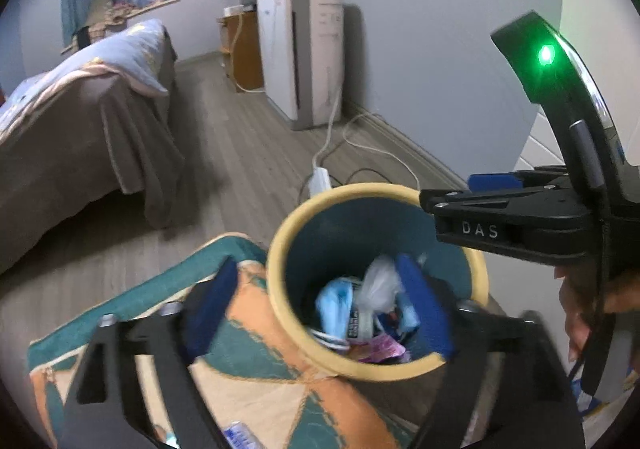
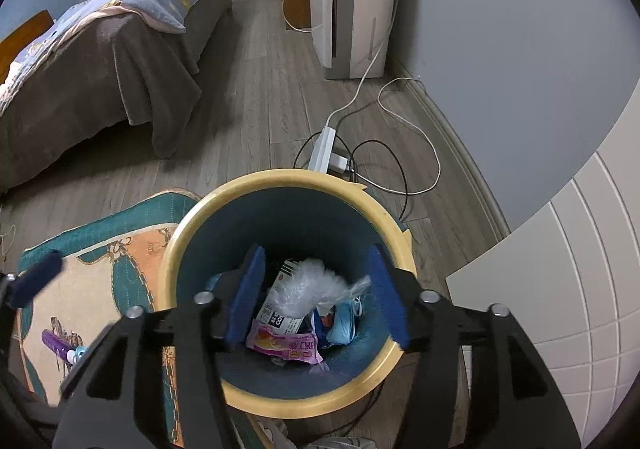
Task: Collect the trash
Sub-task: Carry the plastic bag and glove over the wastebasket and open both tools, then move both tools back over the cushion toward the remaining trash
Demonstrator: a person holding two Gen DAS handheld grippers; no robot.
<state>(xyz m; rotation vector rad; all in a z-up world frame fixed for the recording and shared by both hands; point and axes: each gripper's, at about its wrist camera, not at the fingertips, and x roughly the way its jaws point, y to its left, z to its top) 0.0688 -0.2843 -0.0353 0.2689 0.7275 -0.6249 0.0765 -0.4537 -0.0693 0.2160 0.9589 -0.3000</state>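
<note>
Left gripper [image 1: 320,313] angled downward, blue pads [image 1: 210,311] spread wide, nothing between them. Right gripper [image 2: 316,297] tipped more steeply down, jaws parted and empty, pads [image 2: 248,293] clear of any contact. Fingers of a hand [image 1: 580,313] wrapped round the right gripper's handle.

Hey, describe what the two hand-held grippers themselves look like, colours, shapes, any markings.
Both are black plastic frames with silver screws and flat blue pads on two fingers. The left hand-held gripper shows angular black linkages. The right hand-held gripper looks the same; seen from the left camera, its body carries white letters "DAS", a curved black handle piece with a glowing green light, and a dangling black strap.
</note>
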